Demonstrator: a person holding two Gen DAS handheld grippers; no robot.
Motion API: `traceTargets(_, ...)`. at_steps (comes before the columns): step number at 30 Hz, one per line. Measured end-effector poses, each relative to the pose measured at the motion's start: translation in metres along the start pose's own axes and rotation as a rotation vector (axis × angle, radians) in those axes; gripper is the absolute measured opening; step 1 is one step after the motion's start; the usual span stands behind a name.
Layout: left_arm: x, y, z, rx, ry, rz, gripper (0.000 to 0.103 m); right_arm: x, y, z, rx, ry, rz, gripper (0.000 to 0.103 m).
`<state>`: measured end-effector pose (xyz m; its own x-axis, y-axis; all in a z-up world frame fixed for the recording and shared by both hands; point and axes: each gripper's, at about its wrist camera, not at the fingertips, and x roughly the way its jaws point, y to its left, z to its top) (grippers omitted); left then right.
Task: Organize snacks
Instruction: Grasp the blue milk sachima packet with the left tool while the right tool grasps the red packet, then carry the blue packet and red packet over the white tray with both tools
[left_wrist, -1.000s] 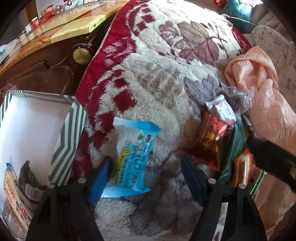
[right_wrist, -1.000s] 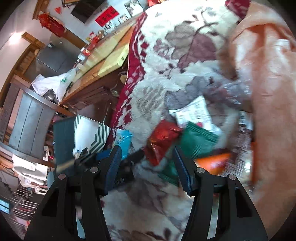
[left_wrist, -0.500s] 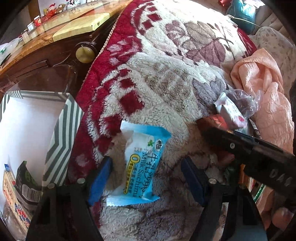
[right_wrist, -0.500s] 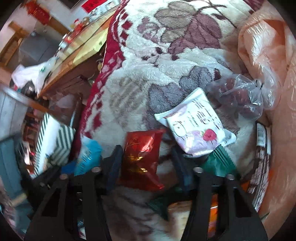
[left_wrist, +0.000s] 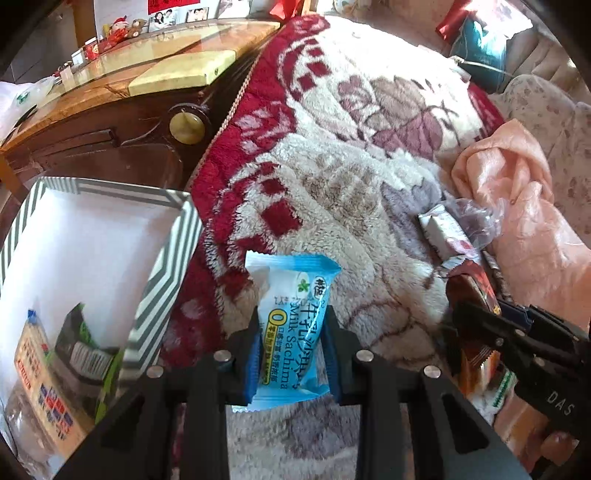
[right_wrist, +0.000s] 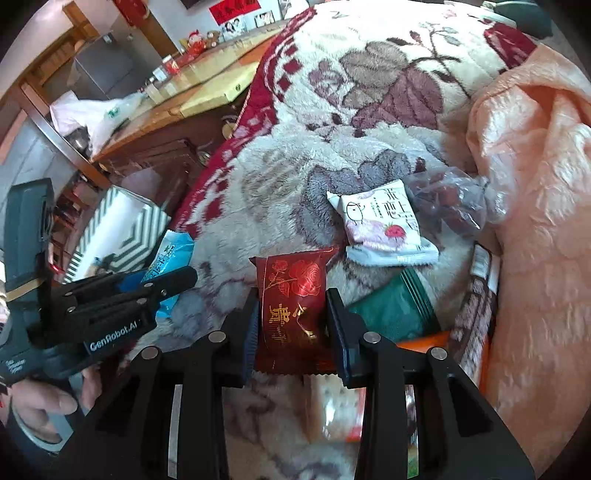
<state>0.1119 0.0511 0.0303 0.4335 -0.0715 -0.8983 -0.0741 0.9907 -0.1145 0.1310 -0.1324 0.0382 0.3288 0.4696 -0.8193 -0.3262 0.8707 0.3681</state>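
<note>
A thick fleece blanket (left_wrist: 343, 192) in cream with a dark red border and large mauve leaf patterns covers most of both views, with a crumpled peach satin cloth (right_wrist: 535, 206) heaped along its right side. At the blanket's left edge stands an open cardboard box with grey-and-white chevron walls (left_wrist: 162, 266), its white inside already holding a few packets low down. The left gripper (left_wrist: 291, 354) is clamped on a light blue Milk Sachima snack packet (left_wrist: 291, 325), held upright between its blue pads just right of the box wall. The right gripper (right_wrist: 291, 325) is closed around a dark red foil packet with a gold rose print (right_wrist: 291, 299), above the pile of snacks. Just beyond lie a white packet with a strawberry picture (right_wrist: 380, 229), a dark green packet (right_wrist: 391, 314) and a clear plastic bag of dark fruits (right_wrist: 454, 203).
</note>
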Motion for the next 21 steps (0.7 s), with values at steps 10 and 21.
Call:
traceTargets(10,-0.044,-0.004,-0.026,0.03,-0.065,0.01,0.031,-0.031,0.013,-0.029,0.01,-0.04,0.041,0.033)
traceTargets(21,-0.077,-0.001,-0.056,0.035,-0.115,0.068,0.031,-0.044,0.038,-0.057,-0.009,-0.041,0.057,0.033)
